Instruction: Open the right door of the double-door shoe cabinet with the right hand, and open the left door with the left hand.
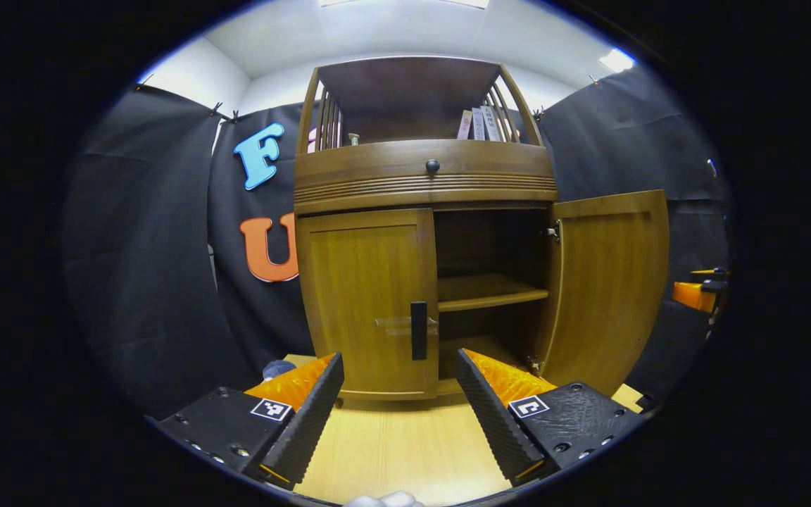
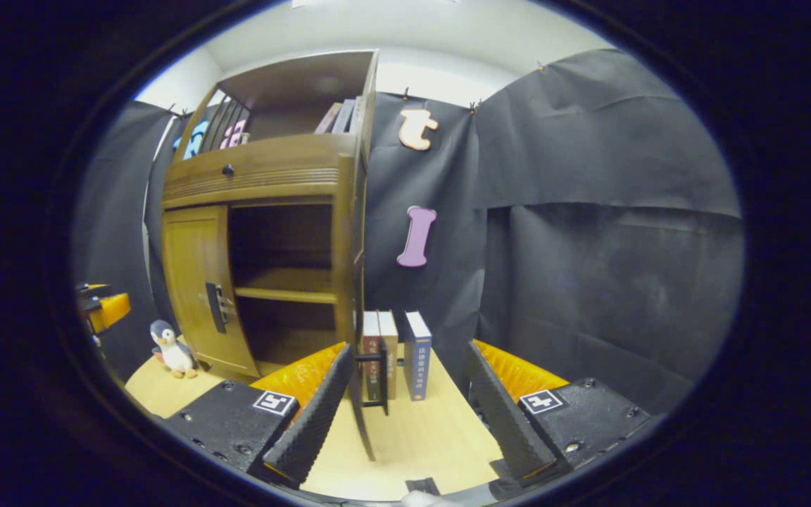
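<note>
The wooden shoe cabinet (image 1: 423, 176) stands straight ahead in the left gripper view. Its left door (image 1: 363, 296) is closed, with a dark vertical handle (image 1: 419, 329) at its inner edge. The right door (image 1: 610, 282) is swung wide, baring the inner shelf (image 1: 490, 292). My left gripper (image 1: 400, 358) is open, short of the left door handle and apart from it. In the right gripper view the right door (image 2: 360, 296) shows edge-on, its handle (image 2: 379, 379) between the fingers of my open right gripper (image 2: 409, 347), untouched.
Several books (image 2: 398, 355) stand upright on the light wooden table (image 2: 412, 429) beside the cabinet's right side. A toy penguin (image 2: 172, 348) sits at the cabinet's left. A drawer with a round knob (image 1: 432, 166) and an open top shelf sit above the doors.
</note>
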Tool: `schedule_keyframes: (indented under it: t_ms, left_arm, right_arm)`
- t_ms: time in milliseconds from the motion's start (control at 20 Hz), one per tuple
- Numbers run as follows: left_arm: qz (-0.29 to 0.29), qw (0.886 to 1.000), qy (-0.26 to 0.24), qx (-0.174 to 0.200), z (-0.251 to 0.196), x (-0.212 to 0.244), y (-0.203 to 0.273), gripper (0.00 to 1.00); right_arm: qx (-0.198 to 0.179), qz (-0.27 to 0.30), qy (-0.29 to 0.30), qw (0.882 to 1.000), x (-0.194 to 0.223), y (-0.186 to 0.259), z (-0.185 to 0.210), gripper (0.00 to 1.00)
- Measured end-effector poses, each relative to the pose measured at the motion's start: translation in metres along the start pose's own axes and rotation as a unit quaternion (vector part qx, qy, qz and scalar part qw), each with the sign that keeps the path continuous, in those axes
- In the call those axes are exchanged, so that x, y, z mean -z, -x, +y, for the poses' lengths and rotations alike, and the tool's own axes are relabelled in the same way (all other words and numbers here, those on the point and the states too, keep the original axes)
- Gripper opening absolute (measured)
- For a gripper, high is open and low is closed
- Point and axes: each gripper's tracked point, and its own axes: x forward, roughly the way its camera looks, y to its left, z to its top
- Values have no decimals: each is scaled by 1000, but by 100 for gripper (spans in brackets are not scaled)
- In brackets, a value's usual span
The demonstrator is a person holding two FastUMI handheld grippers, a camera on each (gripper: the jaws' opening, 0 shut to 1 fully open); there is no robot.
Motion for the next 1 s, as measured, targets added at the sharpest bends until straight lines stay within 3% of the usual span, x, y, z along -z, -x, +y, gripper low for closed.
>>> schedule_keyframes:
  t_ms: [200, 250, 500, 550, 600, 1000]
  left_arm:
    - [-20, 1000, -4, 22, 6, -6, -48, 100]
    - [-25, 999, -8, 24, 7, -7, -61, 96]
    - [-27, 999, -2, 35, -4, 8, -126, 96]
    - [-23, 999, 4, 40, -8, 15, -139, 100]
    - [-22, 999, 8, 42, -10, 19, -153, 96]
    - [-7, 999, 6, 34, -29, 54, -230, 96]
  right_arm:
    - [-20, 4, -22, 1000, -1, 22, 65, 100]
    - [-23, 5, -25, 999, 0, 26, 78, 100]
    - [-38, 25, -25, 999, 12, 31, 132, 100]
    - [-37, 27, -25, 999, 12, 31, 138, 100]
    - [-30, 28, -24, 999, 11, 31, 140, 100]
    - [-5, 63, -10, 998, 22, 21, 141, 100]
